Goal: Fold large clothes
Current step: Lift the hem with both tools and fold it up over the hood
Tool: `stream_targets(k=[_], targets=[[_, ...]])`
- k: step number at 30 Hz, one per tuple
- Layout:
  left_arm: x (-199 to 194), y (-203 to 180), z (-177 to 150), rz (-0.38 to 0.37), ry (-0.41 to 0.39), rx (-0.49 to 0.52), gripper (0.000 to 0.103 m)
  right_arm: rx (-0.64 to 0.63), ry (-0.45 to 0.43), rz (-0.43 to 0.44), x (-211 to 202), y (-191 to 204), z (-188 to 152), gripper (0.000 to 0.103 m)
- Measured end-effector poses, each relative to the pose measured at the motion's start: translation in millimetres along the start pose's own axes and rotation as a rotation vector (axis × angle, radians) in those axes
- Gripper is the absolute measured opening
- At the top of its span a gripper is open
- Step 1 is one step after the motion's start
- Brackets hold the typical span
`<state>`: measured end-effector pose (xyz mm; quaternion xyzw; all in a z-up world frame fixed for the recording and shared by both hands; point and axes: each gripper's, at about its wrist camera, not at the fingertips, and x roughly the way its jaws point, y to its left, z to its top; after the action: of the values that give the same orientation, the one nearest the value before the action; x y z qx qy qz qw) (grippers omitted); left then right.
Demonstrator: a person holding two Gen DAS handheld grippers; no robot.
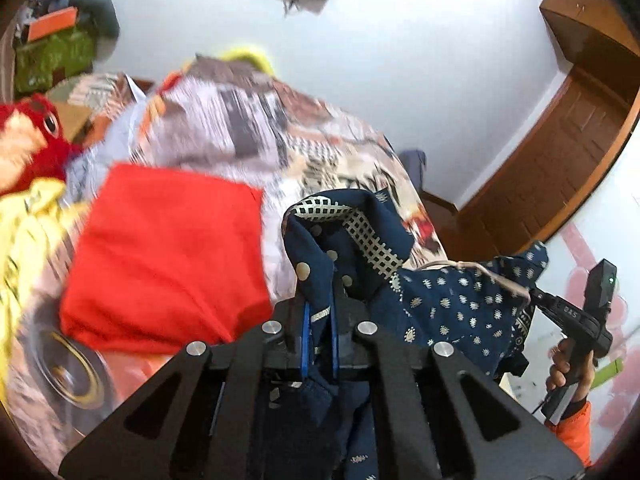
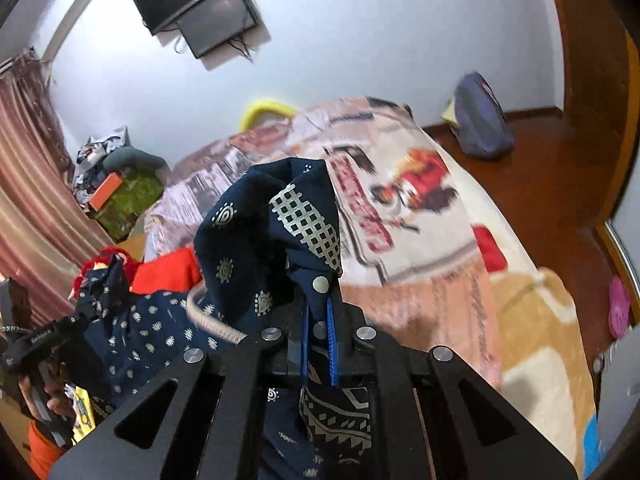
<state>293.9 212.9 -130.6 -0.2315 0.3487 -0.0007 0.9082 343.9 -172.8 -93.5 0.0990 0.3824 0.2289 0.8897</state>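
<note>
With both the left gripper [image 1: 319, 334] and right gripper [image 2: 319, 340] clamped on the navy dress [image 1: 448, 312], keep tension even, lowering toward twelve o'clock over the bed [image 2: 440, 288].

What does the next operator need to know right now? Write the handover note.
Left tool: shut on the navy printed garment.
Right tool: shut on the same garment, which hangs between the two tools above the bed.
A folded red cloth already lies on the bed, to the left.
Done: garment gripped at two points and held up.
Left: spread it out, fold it, set it down.
</note>
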Motion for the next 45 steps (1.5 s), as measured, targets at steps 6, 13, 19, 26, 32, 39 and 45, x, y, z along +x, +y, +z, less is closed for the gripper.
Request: stream_targets(k=[6, 13, 19, 26, 32, 39, 45], targets=[[45, 40, 27, 0.116, 0.045, 0.005, 0.007, 0.011, 0.024, -0.029, 61, 6, 20, 0.007], [129, 101, 15, 0.335, 0.219, 0.006, 0.01, -0.003, 0.17, -0.212, 162, -21, 14, 0.007], [123, 115, 10, 0.321, 0.225, 0.041, 0.013, -0.023, 0.224, -0.268, 190, -44, -5, 0.017], [92, 86, 3, 0.351, 0.188, 0.15, 0.036, -0.018, 0.232, -0.252, 147, -39, -7, 0.022], [65, 51, -10, 0.327, 0.182, 0.208, 0.039, -0.128, 0.22, -0.215, 94, -10, -13, 0.022], [20, 18, -26, 0.287, 0.155, 0.223, 0.046, -0.266, 0.133, -0.19, 20, 32, -28, 0.036], [-25, 4, -59, 0.274, 0.137, 0.252, 0.066, -0.321, 0.096, -0.201, -25, 47, -55, 0.065]])
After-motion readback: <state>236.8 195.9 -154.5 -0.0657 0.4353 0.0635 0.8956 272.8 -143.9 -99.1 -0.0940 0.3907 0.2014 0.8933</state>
